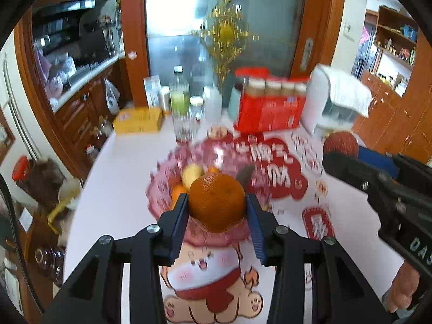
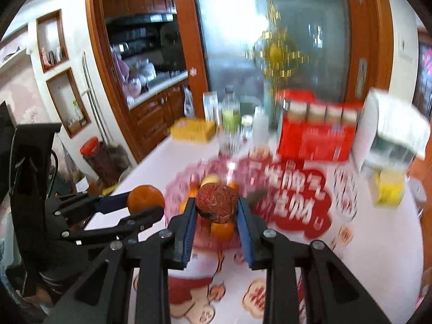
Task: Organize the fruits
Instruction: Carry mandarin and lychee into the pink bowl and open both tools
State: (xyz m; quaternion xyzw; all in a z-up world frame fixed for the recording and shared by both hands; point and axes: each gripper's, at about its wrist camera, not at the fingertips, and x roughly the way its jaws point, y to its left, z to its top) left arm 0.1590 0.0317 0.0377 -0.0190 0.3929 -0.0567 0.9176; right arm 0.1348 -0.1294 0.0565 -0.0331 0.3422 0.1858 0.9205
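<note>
Fruits are only partly sorted: left gripper (image 1: pixel 217 206) is pinching an orange (image 1: pixel 216 201), right gripper (image 2: pixel 216 206) is clamping a dark red fruit (image 2: pixel 216 202), while several are lying in the pink bowl (image 1: pixel 162 167) at twelve o'clock.

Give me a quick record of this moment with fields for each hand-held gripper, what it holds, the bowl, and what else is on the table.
left hand-held gripper: shut on an orange, held above the table
right hand-held gripper: shut on a dark red round fruit, also held up
pink bowl: on the table below both, with oranges and a yellow fruit inside
table: white cover with red cartoon prints
behind bowl: red carton, yellow box, drinking glass, green bottle
image quality: background blurred
</note>
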